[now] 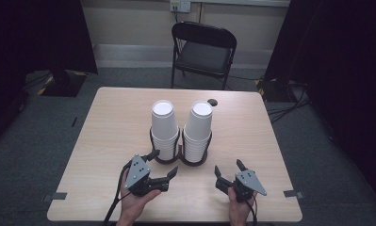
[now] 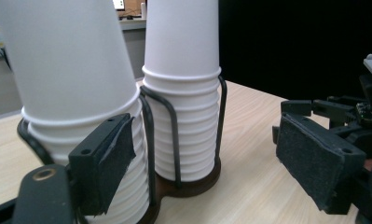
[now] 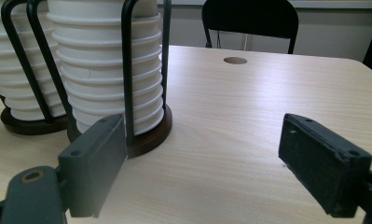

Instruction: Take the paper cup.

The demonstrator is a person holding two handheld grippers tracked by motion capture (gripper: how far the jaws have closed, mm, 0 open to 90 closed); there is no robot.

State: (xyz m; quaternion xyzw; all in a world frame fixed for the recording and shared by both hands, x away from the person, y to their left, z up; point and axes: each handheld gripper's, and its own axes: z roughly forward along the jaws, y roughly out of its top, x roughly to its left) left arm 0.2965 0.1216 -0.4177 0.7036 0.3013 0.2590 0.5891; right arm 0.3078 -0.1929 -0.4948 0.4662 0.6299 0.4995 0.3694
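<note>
Two tall stacks of white paper cups stand upside down in a black wire holder with a dark round base (image 1: 180,160) at the table's middle: the left stack (image 1: 164,126) and the right stack (image 1: 198,125). My left gripper (image 1: 163,163) lies just in front of the holder, pointing at it, open, with nothing pressed between its pads. In the left gripper view one pad (image 2: 110,158) is close to the left stack (image 2: 72,79), beside the right stack (image 2: 183,93). My right gripper (image 1: 229,168) rests open right of the holder, apart from it; its view (image 3: 202,158) faces the right stack (image 3: 104,70).
A round cable hole (image 1: 213,101) sits in the tabletop behind the cups. A black folding chair (image 1: 203,52) stands beyond the far edge. Dark curtains hang at both sides. Tape marks (image 1: 57,195) lie near the table's front corners.
</note>
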